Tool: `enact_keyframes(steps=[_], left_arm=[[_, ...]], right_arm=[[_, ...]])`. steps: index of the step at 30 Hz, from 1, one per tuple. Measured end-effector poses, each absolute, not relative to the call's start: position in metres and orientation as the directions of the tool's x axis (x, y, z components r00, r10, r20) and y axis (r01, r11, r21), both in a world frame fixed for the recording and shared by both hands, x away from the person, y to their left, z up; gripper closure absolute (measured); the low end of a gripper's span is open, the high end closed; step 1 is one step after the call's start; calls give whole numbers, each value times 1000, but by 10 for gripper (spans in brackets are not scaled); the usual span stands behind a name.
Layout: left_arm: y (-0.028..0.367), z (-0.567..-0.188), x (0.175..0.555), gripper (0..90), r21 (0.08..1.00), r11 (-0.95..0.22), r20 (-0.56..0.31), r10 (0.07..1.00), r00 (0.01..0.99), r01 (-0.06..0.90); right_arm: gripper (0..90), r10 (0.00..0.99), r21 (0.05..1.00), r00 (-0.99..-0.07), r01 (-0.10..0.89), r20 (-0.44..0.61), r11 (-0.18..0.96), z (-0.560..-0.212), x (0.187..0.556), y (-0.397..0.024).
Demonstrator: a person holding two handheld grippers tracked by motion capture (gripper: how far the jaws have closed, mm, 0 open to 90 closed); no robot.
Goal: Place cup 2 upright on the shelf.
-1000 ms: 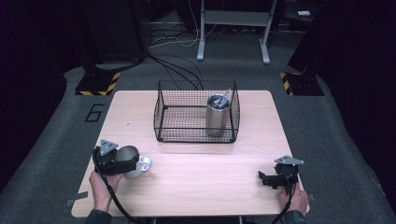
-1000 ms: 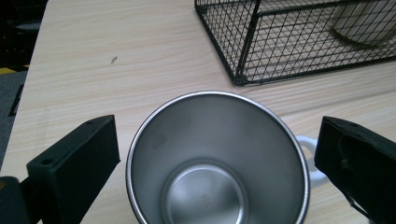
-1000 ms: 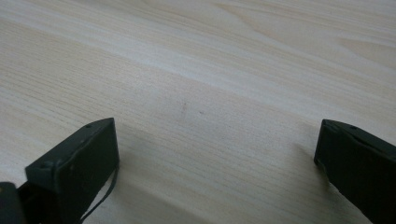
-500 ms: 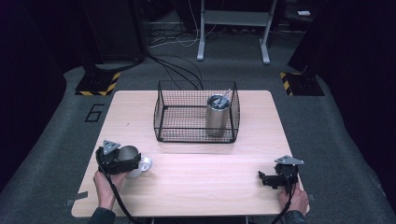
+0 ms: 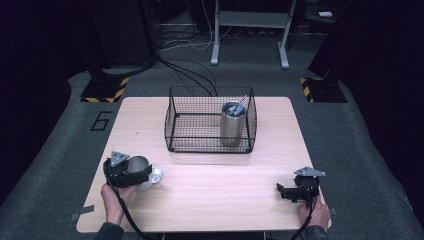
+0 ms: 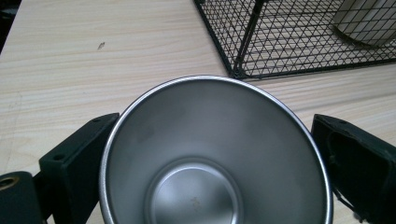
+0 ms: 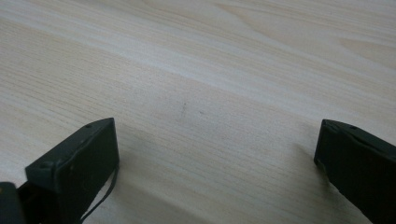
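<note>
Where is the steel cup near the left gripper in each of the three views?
High view: the steel cup lies at the table's front left, by the left gripper.
Left gripper view: steel cup sits low in the middle, mouth toward the camera, between the jaws.
Right gripper view: bare table there.
Shared landmark: the wire basket.

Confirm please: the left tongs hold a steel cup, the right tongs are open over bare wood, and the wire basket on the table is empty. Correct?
Not quite. The wire basket is not empty: the high view shows a steel tumbler standing inside it. The left tongs do hold the steel cup, and the right tongs are open over bare wood.
</note>
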State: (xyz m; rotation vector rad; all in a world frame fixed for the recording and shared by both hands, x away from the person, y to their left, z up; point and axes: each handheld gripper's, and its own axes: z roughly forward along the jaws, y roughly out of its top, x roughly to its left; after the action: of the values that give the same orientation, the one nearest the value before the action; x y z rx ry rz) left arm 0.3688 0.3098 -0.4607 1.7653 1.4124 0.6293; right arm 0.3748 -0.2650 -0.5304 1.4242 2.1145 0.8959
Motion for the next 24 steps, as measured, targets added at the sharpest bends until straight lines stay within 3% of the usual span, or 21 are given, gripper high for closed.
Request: enact_keyframes(steps=[24], left_arm=[[300, -438, 374, 64, 817, -137, -78, 936, 344, 560]], right_arm=[[0, 927, 719, -375, 644, -1, 261, -531, 375, -265]])
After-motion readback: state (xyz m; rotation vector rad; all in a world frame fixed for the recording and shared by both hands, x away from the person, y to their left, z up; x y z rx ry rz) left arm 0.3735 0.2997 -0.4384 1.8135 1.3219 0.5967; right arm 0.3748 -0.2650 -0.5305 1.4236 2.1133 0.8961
